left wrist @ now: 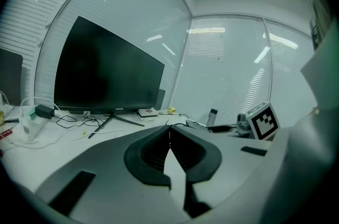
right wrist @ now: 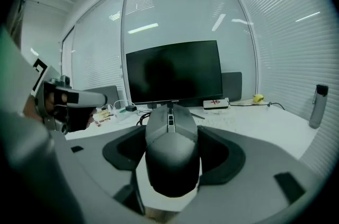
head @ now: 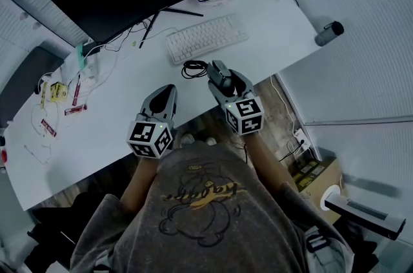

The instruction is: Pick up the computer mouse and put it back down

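My right claw [head: 222, 79] stands partway open, its pads clamped on the flanks of the computer mouse [right wrist: 170, 151]. The mouse sits nose-forward between the jaws, seemingly up off the desk [head: 116, 117]. My left claw [left wrist: 169, 128] is closed tip to tip, with nothing in it.

Risks, as I judge them: the smooth rounded shell could squirm out if I tilt or ease the grip, and the coiled cable [head: 193, 69] just left of the right claw could snag and tug.

The only container is a capped bottle [head: 329, 33], well off to that claw's right, contents unseen.
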Tool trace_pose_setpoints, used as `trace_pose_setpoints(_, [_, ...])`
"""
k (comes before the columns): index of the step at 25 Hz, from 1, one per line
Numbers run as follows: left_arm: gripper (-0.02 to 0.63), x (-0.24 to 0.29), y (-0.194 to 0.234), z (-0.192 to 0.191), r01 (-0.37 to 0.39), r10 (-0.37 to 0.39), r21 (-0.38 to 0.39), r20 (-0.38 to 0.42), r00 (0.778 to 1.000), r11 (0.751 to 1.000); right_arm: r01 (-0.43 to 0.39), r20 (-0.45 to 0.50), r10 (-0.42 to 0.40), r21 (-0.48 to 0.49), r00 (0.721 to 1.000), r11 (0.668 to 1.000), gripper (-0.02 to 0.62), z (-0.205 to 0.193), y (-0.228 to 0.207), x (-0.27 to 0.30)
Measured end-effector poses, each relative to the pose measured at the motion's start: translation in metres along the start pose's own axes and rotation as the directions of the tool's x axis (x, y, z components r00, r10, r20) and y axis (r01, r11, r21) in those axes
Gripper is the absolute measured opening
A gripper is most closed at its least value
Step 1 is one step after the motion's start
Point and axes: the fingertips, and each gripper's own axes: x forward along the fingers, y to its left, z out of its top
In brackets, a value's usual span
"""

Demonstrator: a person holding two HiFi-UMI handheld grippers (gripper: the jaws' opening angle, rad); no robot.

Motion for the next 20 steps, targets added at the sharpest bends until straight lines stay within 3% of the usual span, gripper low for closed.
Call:
trace_pose_setpoints(11, [0.020,0.018,-0.033,0.005,0.096,-0.095,0.035,-0.010,0.995,0.995,0.136,0.093,-0.148,0.122,0.985,0.983,0.299,0.014,-0.039,-0.079])
trace_pose_setpoints(20, [0.020,0.025,-0.049,0.003,0.137,-0.136,0.044,-0.020,0.990,0.990,0.231,0.117,-0.254,0.181,0.960,0.956,0.298,0.006,-0.058,-0.124])
